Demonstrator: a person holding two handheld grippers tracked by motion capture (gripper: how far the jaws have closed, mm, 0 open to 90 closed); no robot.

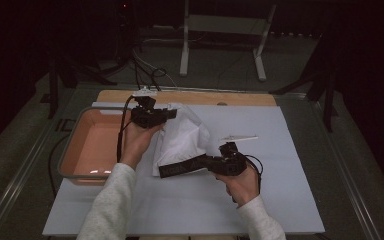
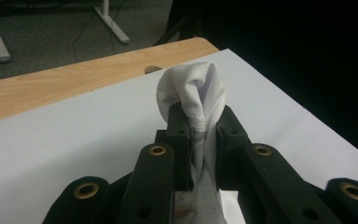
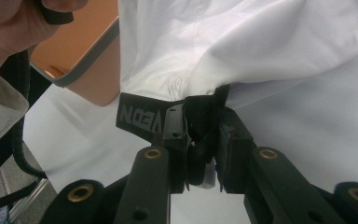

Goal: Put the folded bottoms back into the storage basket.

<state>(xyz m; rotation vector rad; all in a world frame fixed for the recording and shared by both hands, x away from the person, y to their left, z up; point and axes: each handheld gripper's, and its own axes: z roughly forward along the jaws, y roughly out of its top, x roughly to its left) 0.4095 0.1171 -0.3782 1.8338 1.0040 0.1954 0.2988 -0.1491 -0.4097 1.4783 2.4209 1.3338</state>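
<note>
Both grippers clamped the white garment above the table sheet: left gripper on white fabric, right gripper on its black waistband. Judged best: keep tension even, lift clear of tray.

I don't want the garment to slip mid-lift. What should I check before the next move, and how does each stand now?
1. Left gripper shut on the white cloth: ok.
2. Right gripper shut on the black waistband: ok.
3. Cloth gripped deep enough not to slip: cannot tell.
4. Garment lifted clear of the orange tray: cannot tell.
5. Thin white object lies apart from the garment: ok.
</note>
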